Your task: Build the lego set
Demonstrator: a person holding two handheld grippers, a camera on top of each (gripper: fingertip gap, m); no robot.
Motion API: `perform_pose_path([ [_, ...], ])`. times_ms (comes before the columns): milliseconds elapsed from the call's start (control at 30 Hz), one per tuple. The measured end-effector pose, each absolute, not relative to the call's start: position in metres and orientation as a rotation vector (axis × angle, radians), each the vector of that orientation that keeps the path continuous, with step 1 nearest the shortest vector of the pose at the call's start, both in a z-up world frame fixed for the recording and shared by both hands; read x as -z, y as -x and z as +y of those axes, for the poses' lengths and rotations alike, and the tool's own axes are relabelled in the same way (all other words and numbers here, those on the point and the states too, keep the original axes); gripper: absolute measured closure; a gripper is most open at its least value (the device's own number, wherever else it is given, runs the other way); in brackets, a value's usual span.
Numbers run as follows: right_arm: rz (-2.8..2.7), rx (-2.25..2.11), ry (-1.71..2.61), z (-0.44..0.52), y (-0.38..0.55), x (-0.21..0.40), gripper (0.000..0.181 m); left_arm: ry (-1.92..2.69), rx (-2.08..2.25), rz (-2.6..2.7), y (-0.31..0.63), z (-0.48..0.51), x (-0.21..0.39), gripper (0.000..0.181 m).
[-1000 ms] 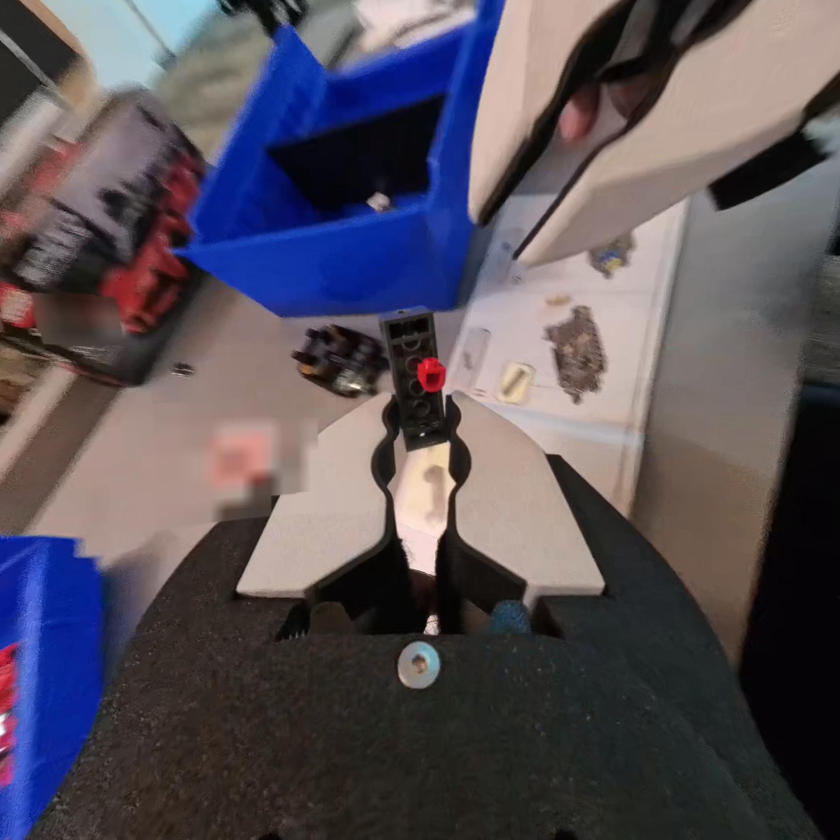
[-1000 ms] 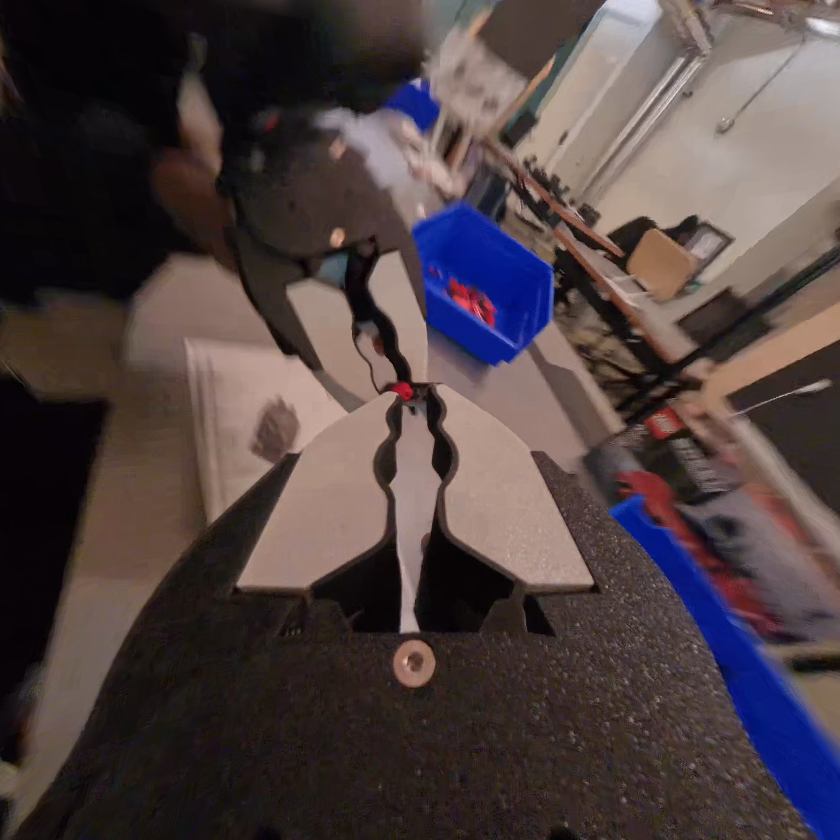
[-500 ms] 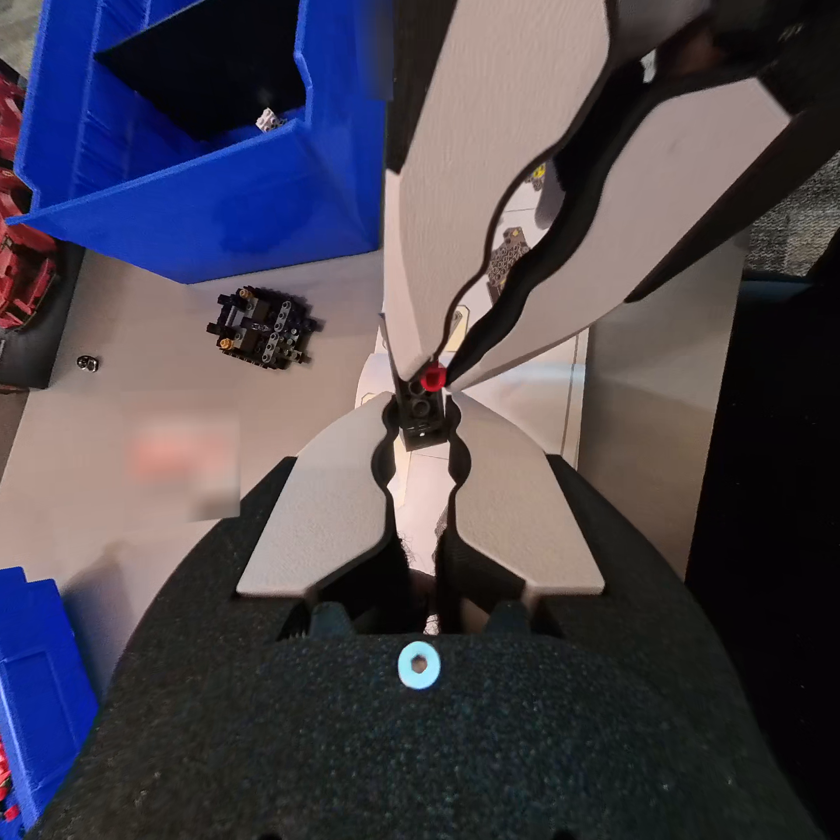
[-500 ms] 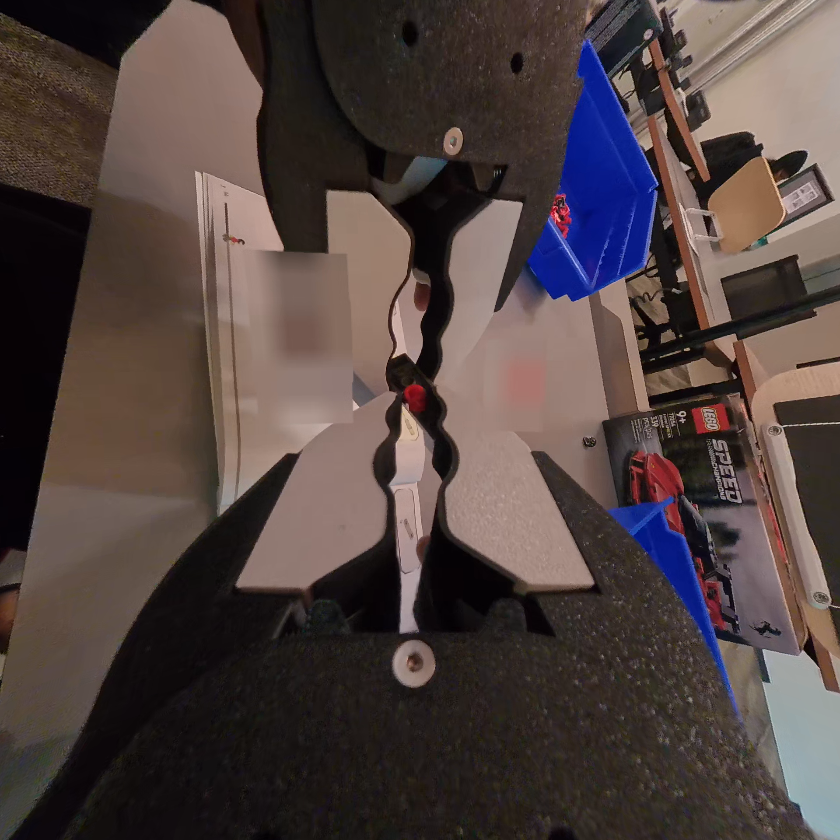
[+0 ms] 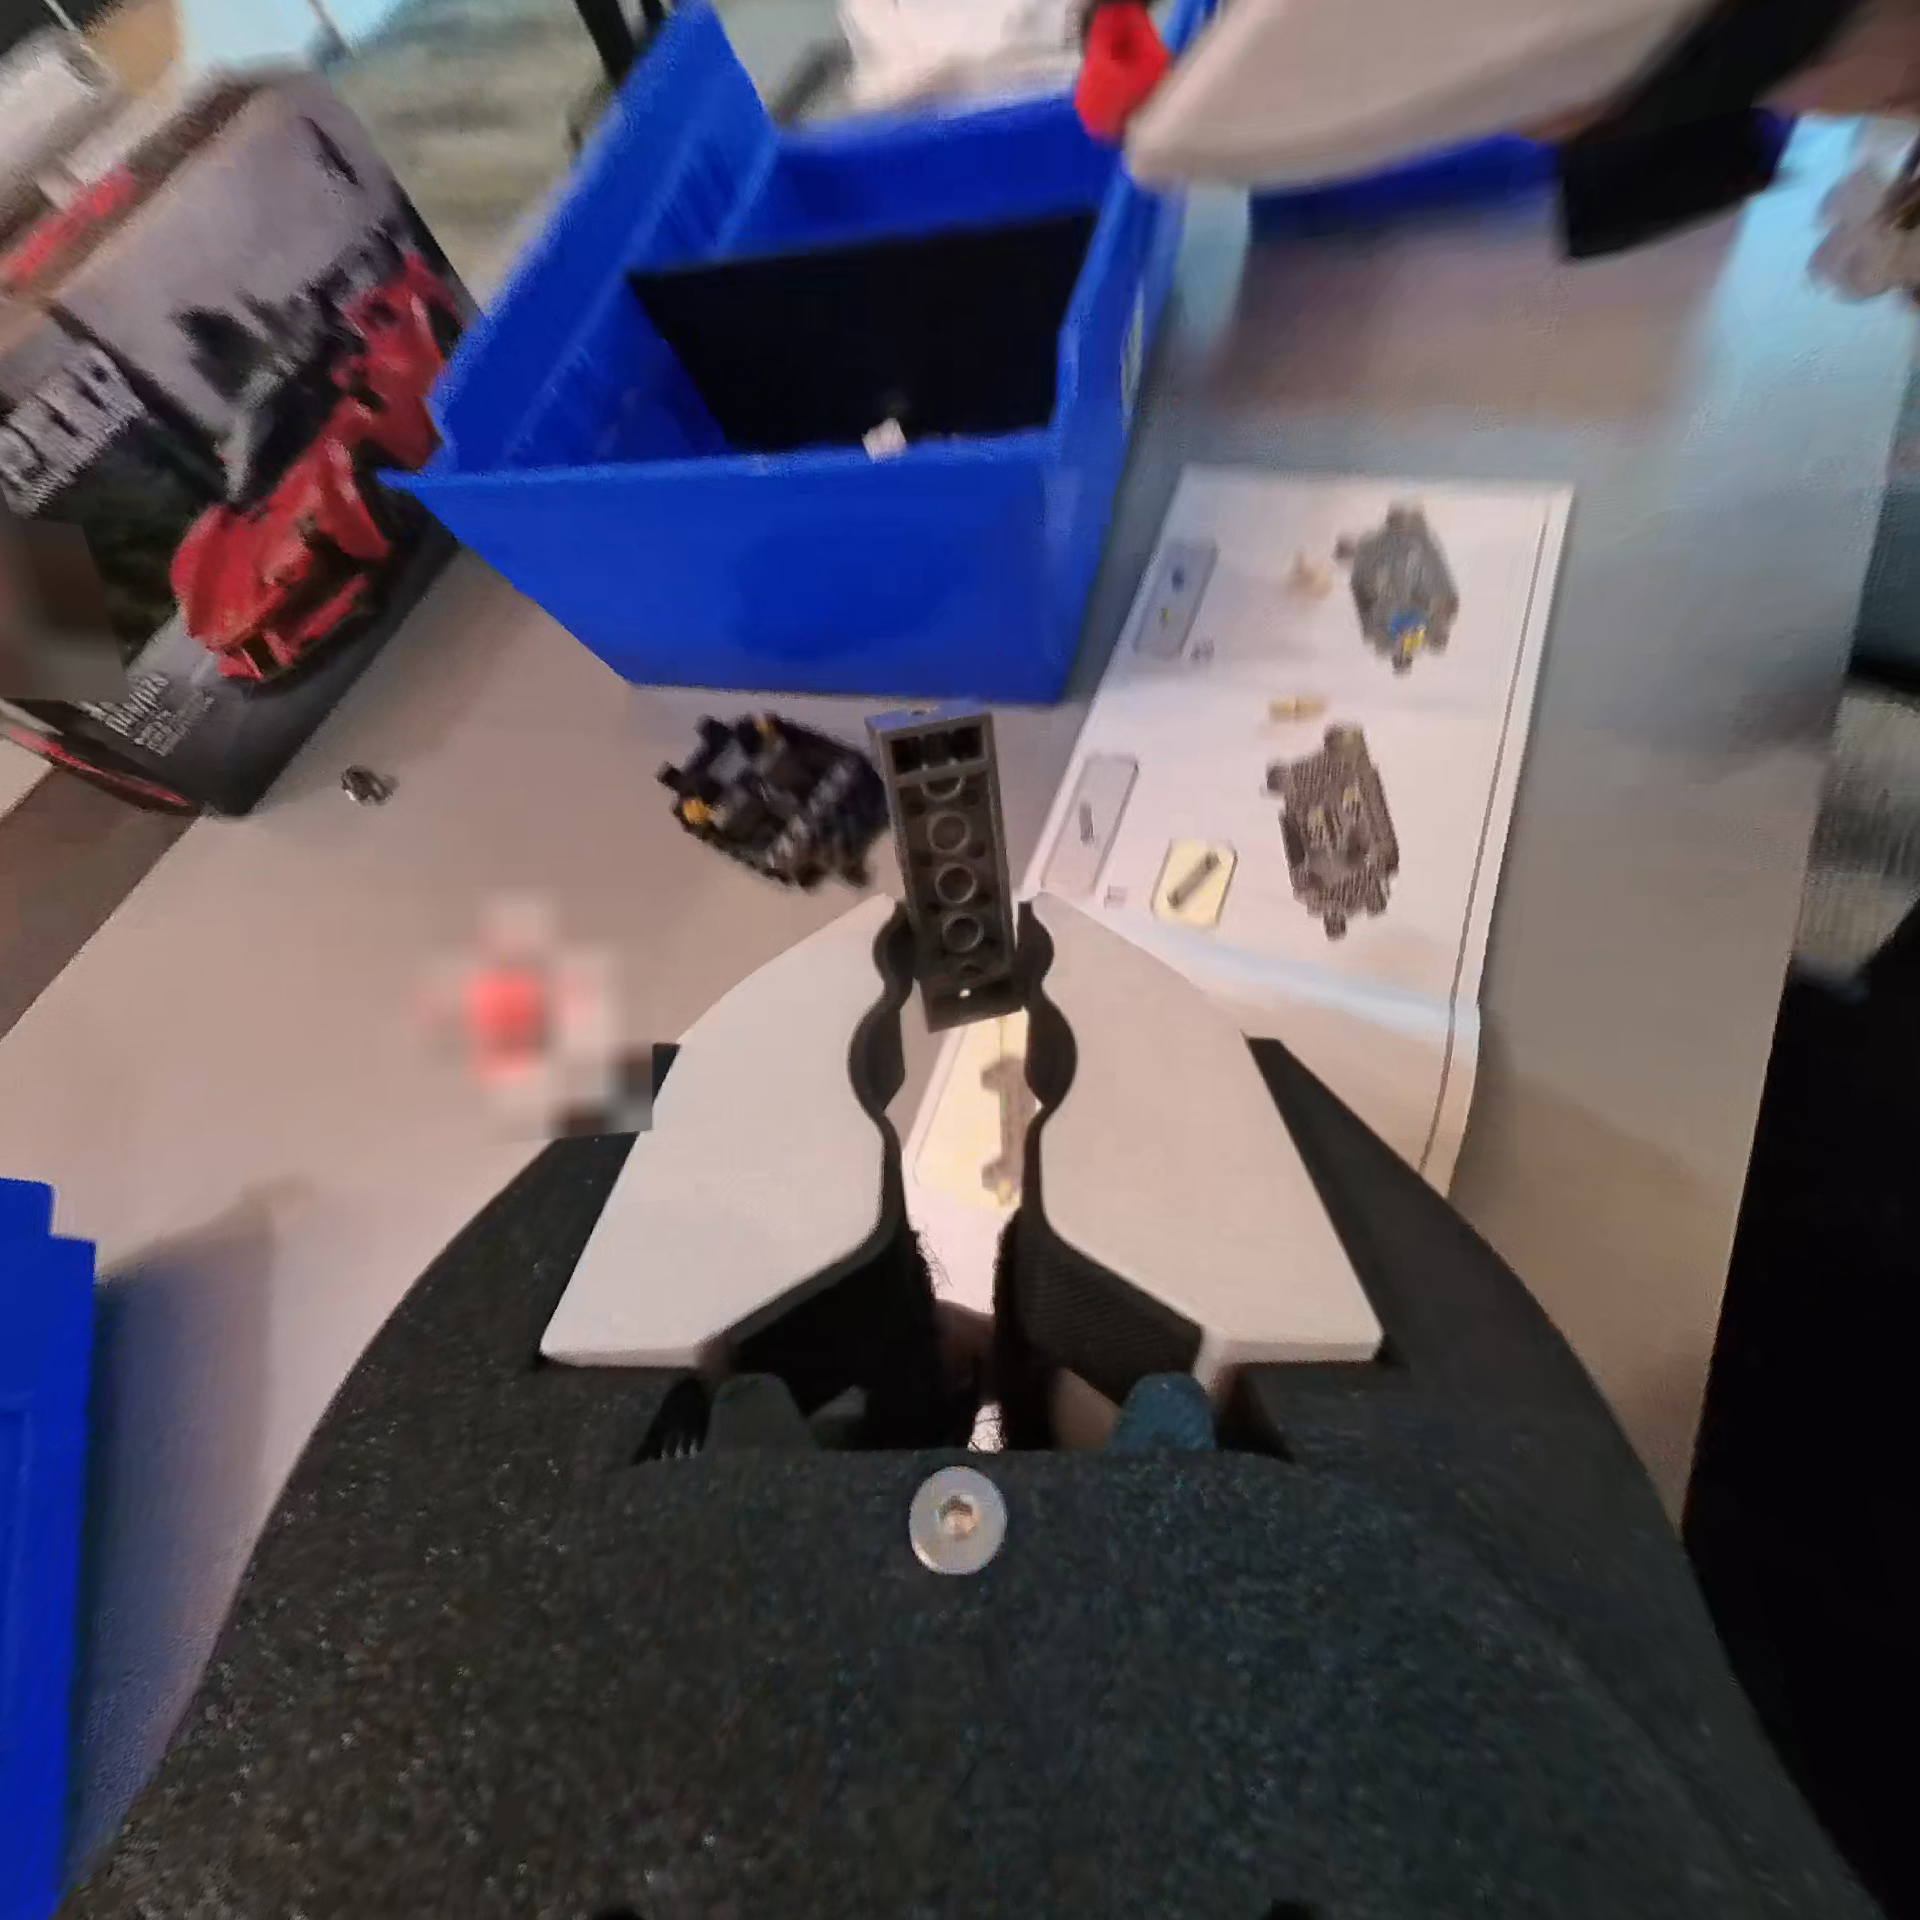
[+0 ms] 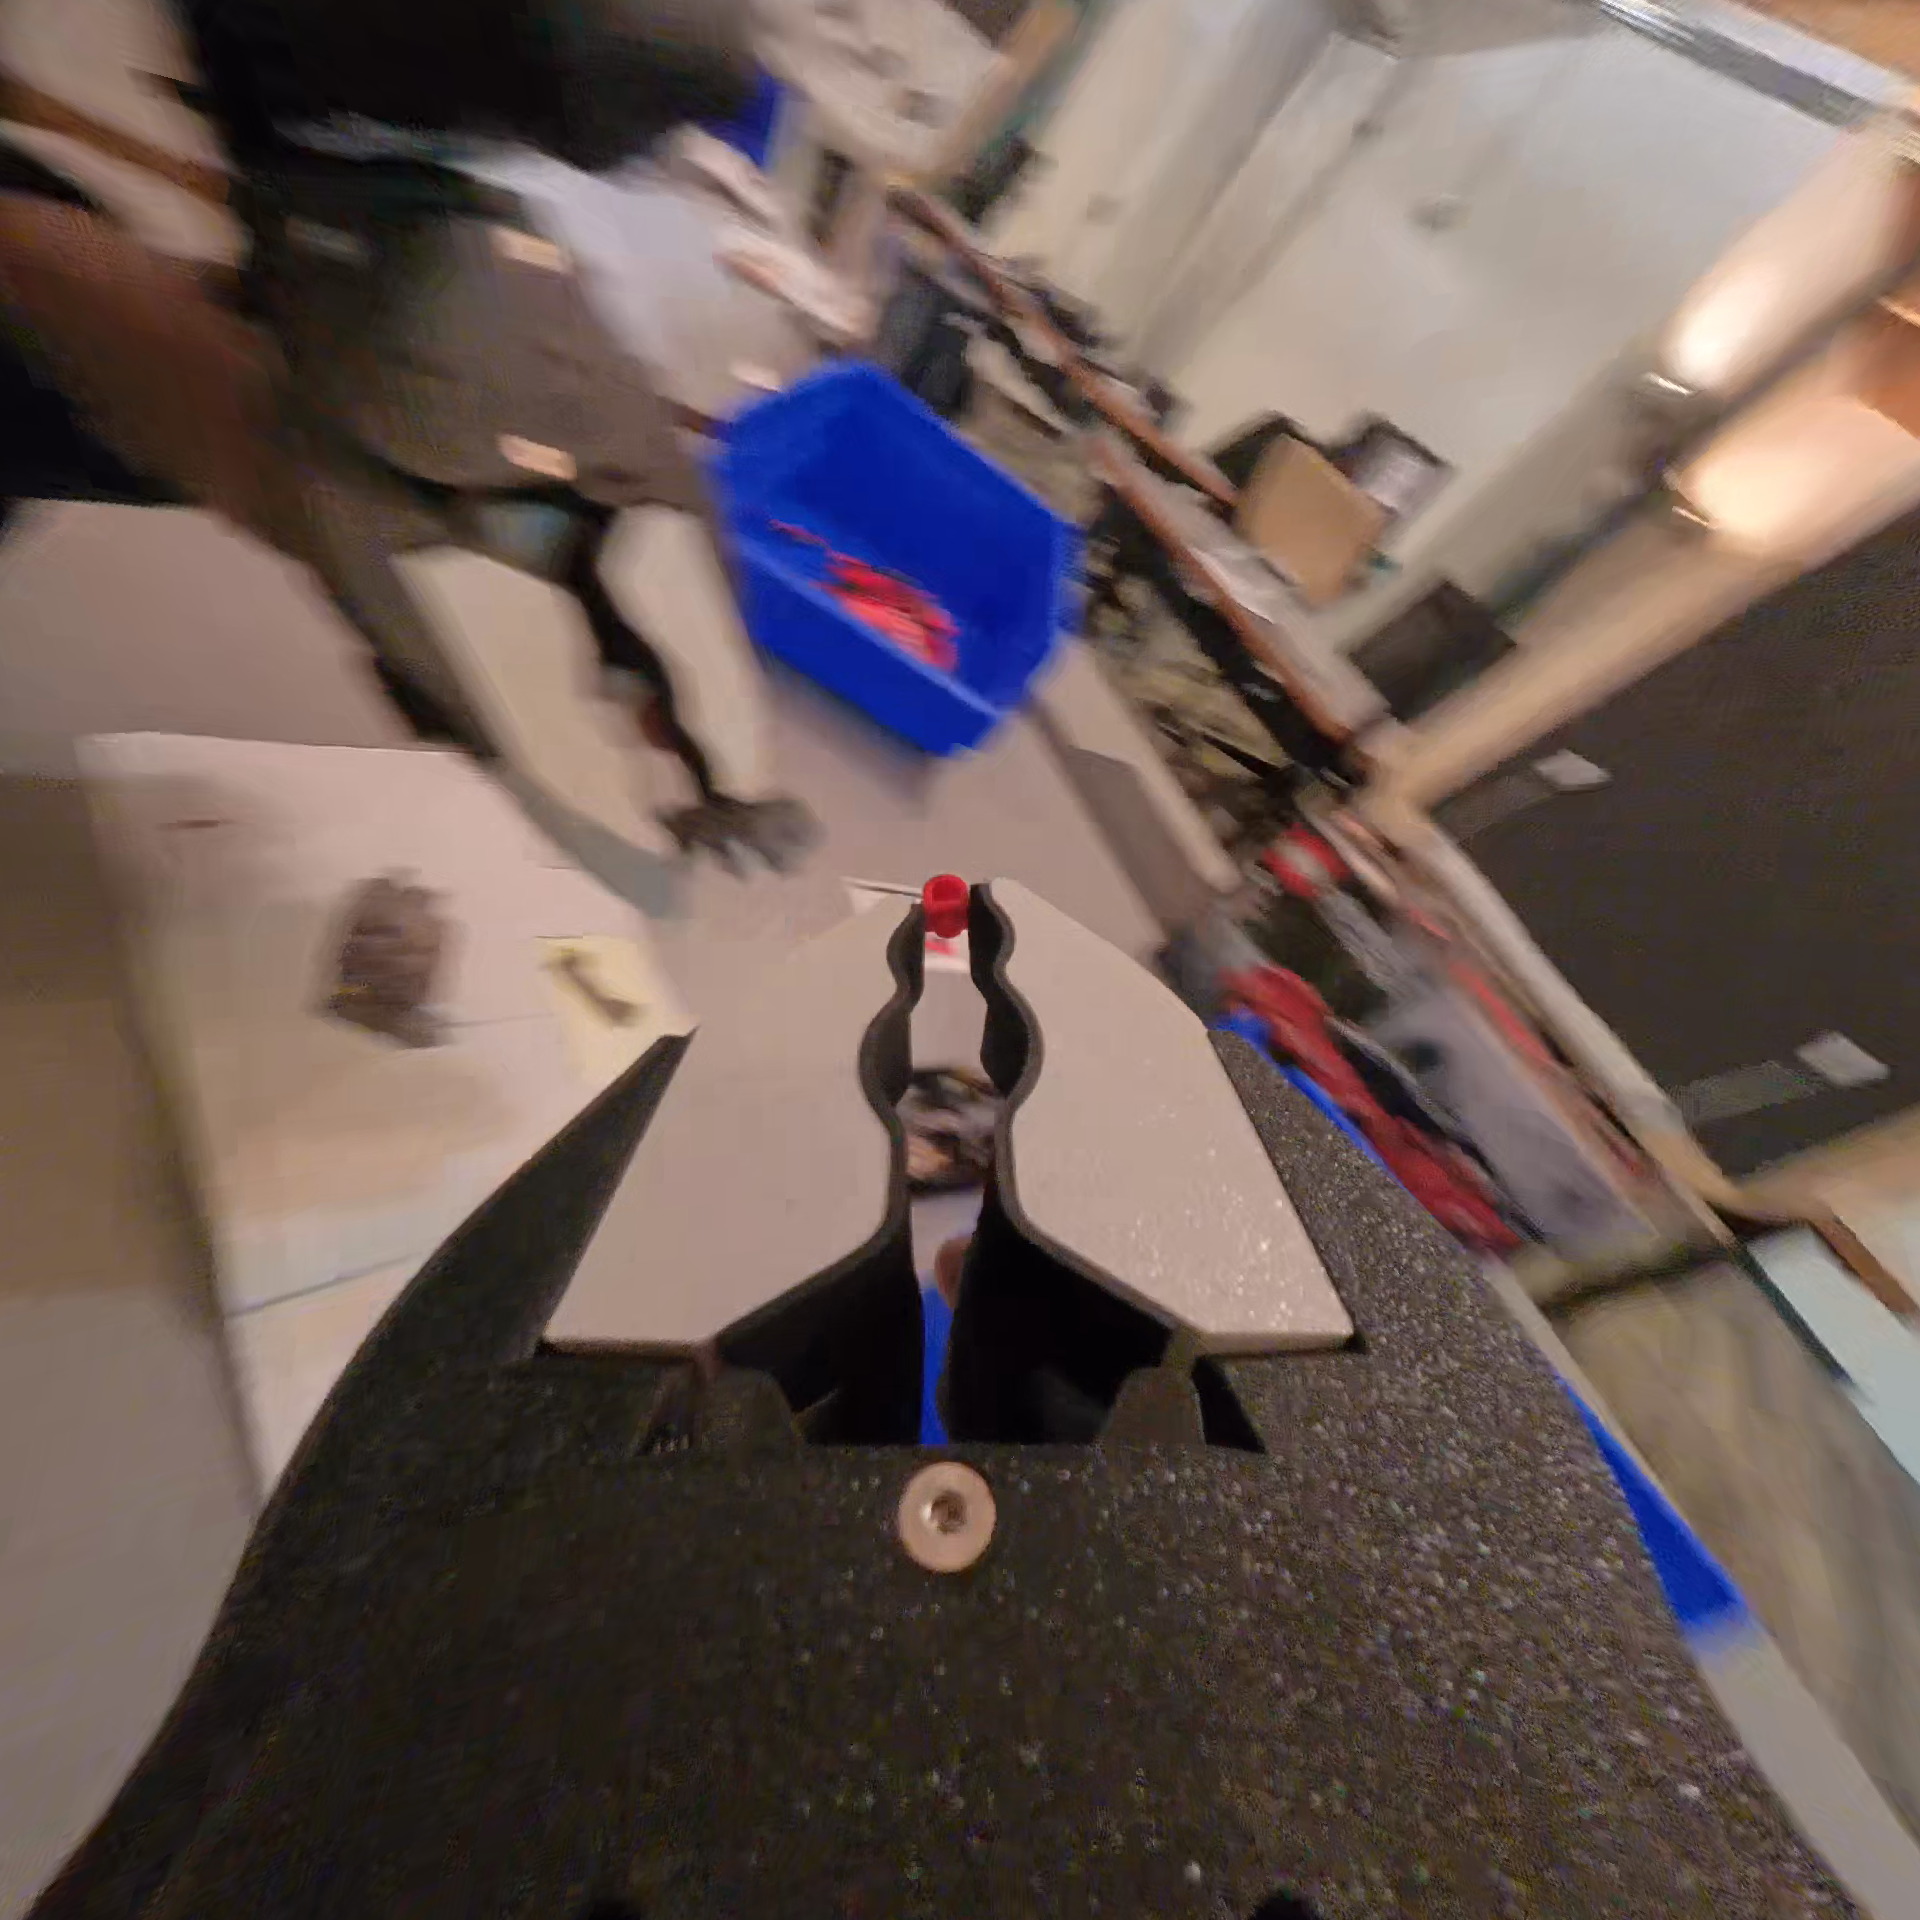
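Note:
My left gripper [image 5: 961, 951] is shut on the lower end of a dark grey holed beam [image 5: 951, 852] that stands upright above the table. My right gripper [image 6: 945, 904] is shut on a small red pin [image 6: 943, 902]; the pin [image 5: 1117, 62] and the right gripper's fingers [image 5: 1351, 83] also show at the top of the left wrist view, well above and apart from the beam. A small black partial build [image 5: 774, 805] lies on the table just behind the beam. The left gripper shows blurred in the right wrist view [image 6: 727, 821].
A blue bin [image 5: 790, 436] stands behind the build, and the set's box [image 5: 208, 468] lies to its left. An open instruction booklet [image 5: 1320, 748] lies at the right. Another blue bin [image 6: 883, 561] holds red parts. A blue bin corner [image 5: 42, 1558] is at lower left. The left gripper's tips are roughly 10 centimetres from the right gripper's. The small black partial build [image 5: 774, 805] is closer to my left gripper, around 15 centimetres from its tips; the right tips are 20 centimetres off.
Half a second ago the red pin was pressed against the beam. Now the right gripper has pulled up and away with the pin still in it, and the beam's holes are bare.

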State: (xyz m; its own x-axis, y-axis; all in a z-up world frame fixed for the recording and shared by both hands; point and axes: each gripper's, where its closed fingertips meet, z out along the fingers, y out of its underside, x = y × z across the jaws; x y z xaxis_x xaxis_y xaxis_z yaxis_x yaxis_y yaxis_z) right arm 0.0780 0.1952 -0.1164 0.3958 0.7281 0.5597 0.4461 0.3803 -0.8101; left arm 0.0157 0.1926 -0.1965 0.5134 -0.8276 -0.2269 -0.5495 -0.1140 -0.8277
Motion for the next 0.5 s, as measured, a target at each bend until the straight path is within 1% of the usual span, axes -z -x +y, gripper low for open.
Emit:
perform_pose_path([
  [67, -1.117, -0.154, 1.441, 0.233, -0.116, 0.113, 0.173, 1.698, 0.507, 1.039, -0.018, 0.194, 0.174, 0.163],
  [133, -1.096, -0.123, 1.701, 0.261, -0.145, 0.143, 0.173, 1.61, 0.672, 0.926, -0.017, 0.192, 0.151, 0.163],
  [167, -1.08, -0.167, 1.806, 0.269, -0.152, 0.161, 0.163, 1.569, 0.745, 0.883, -0.016, 0.19, 0.142, 0.163],
  [200, -1.047, -0.239, 1.881, 0.275, -0.154, 0.174, 0.146, 1.536, 0.811, 0.851, -0.015, 0.188, 0.134, 0.163],
  [233, -1.008, -0.311, 1.923, 0.279, -0.154, 0.184, 0.136, 1.513, 0.862, 0.822, -0.014, 0.187, 0.129, 0.163],
  [333, -0.983, -0.339, 1.899, 0.283, -0.155, 0.191, 0.128, 1.471, 0.952, 0.779, -0.012, 0.186, 0.121, 0.163],
  [400, -1.066, -0.389, 1.881, 0.271, -0.149, 0.191, 0.112, 1.455, 0.995, 0.759, -0.013, 0.186, 0.12, 0.163],
  [467, -1.161, -0.474, 1.868, 0.254, -0.144, 0.19, 0.09, 1.464, 1.026, 0.754, -0.014, 0.186, 0.123, 0.163],
  [500, -1.194, -0.467, 1.864, 0.249, -0.145, 0.191, 0.087, 1.473, 1.027, 0.76, -0.015, 0.186, 0.125, 0.162],
])
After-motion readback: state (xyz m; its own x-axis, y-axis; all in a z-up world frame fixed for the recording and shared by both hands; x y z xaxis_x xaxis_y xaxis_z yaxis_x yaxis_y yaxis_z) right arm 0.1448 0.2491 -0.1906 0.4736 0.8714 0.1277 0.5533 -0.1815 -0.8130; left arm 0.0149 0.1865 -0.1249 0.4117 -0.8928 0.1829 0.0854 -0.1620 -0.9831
